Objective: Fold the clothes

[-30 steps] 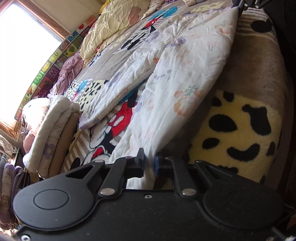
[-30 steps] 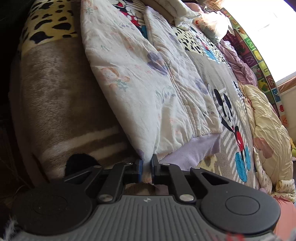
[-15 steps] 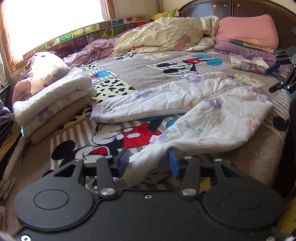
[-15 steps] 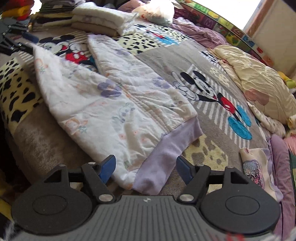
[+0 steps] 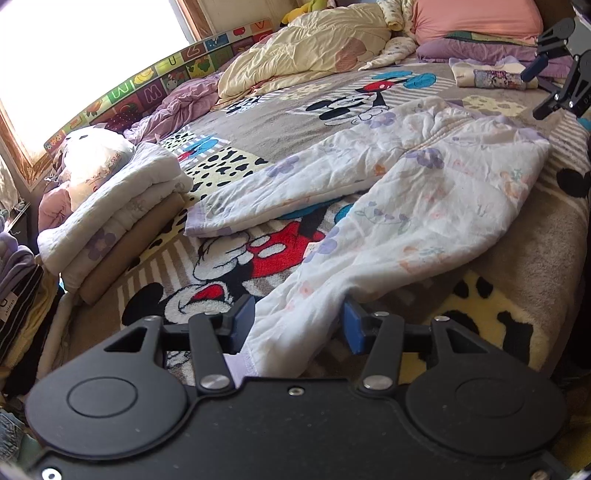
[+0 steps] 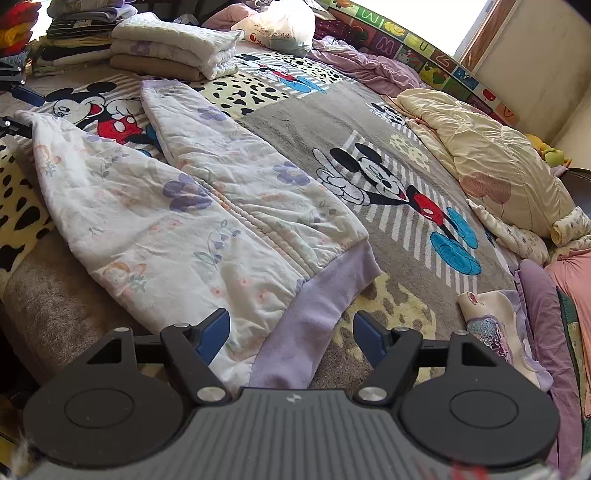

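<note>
The floral pants (image 5: 424,206) lie spread flat on the cartoon blanket (image 5: 280,110), stretching ahead of both claws. The left claw (image 5: 297,325) is opening, a leg cuff lying loose between its jaws. The right claw (image 6: 291,332) stands apart over the purple waistband (image 6: 314,310), not pinching it. Folded clothes (image 6: 170,44) sit far ahead.

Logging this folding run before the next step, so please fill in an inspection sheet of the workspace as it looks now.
Surface: bed with cartoon mouse blanket.
Job's things: floral trousers spread flat, legs apart.
Clutter: folded pile, cream quilt, pink pillow, small folded top.
Grippers: left tongs opening, trouser cuff between the pads; right tongs open over the lilac waistband.
Cables: nothing seen.
Surroundings: bright window, alphabet border.
</note>
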The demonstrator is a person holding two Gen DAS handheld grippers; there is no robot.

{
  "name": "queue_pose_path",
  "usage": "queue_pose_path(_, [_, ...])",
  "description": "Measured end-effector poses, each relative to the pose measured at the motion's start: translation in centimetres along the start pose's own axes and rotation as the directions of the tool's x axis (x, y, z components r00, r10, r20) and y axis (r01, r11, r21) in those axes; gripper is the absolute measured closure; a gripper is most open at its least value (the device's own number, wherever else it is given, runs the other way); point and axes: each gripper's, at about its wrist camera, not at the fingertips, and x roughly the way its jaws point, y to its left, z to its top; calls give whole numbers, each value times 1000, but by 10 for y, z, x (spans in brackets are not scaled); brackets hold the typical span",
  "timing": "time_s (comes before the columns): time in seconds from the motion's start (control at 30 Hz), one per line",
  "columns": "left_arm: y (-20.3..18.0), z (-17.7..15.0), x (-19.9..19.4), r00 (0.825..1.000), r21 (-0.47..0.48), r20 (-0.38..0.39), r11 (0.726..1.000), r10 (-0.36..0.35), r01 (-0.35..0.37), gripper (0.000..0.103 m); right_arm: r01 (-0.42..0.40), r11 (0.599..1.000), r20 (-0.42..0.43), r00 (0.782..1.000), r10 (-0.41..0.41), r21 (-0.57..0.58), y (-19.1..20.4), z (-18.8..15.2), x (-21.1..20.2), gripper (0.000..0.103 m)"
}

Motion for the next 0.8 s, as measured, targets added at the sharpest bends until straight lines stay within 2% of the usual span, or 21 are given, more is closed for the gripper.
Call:
queue_pose_path(0.13, [-12, -10, 6, 999, 98, -36, 995, 30, -26, 53, 5, 1000, -11, 1000, -6, -20, 2, -2, 0, 30])
queue_pose_path(0.27, [-24, -23, 9, 994, 223, -75, 973, 75, -57, 54, 7, 999, -19, 1000, -8, -52, 4, -6, 1, 30])
queue_pose_path(0.37, [-26, -30, 8, 992, 277, -93, 959, 91, -62, 56, -24, 989, -18, 1000, 22, -146, 12, -14, -3, 30])
queue_pose_path(0.43, [-26, -33, 6, 991, 292, -96, 954, 98, -66, 57, -50, 966, -14, 999, 48, -255, 22, -22, -6, 30])
queue_pose_path(0.53, [-25, -35, 4, 991, 290, -90, 954, 101, -71, 59, -35, 905, -26, 999, 27, -423, 42, -39, -3, 28])
queue_pose_path(0.63, [-25, -36, 4, 991, 285, -74, 955, 114, -88, 64, -21, 863, -29, 1000, 7, -505, 54, -48, 4, 29])
queue_pose_path(0.67, [-26, -36, 4, 991, 283, -70, 955, 116, -91, 68, -17, 853, -28, 1000, 3, -522, 56, -50, 7, 31])
queue_pose_path(0.73, [-27, -37, 5, 990, 280, -66, 955, 125, -102, 68, 4, 832, -21, 1000, -18, -554, 60, -53, 16, 43])
queue_pose_path(0.8, [-26, -38, 7, 988, 279, -60, 953, 139, -118, 74, 11, 822, -22, 999, -28, -570, 62, -55, 25, 70])
